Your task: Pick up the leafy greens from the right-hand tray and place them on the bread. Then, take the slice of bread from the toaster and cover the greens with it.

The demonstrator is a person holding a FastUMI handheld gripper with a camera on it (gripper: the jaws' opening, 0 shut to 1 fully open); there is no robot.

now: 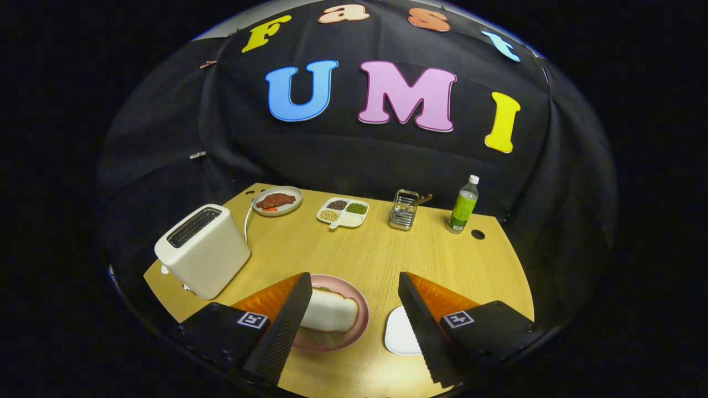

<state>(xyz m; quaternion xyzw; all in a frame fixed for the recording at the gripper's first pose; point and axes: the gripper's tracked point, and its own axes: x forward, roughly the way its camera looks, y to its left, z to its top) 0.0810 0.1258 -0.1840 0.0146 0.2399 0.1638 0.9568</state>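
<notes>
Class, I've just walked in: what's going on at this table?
A handheld gripper hangs open above the wooden table, holding nothing. Between its fingers sits a pink plate with a bread slice on top and a bit of green peeking beneath. A white tray lies by the right finger; the toaster stands to the left.

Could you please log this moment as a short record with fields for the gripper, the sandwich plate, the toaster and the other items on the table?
gripper: gripper open, fingers apart, holding nothing
pink plate: pink plate between the fingers, near the left one
bread: slice of bread lying on the plate, green showing under its edge
toaster: toaster beyond the left finger, no slice visible in its slot
white tray: white tray beside the right finger, looks bare
far side: meat plate, divided dish, metal holder, green bottle
</notes>
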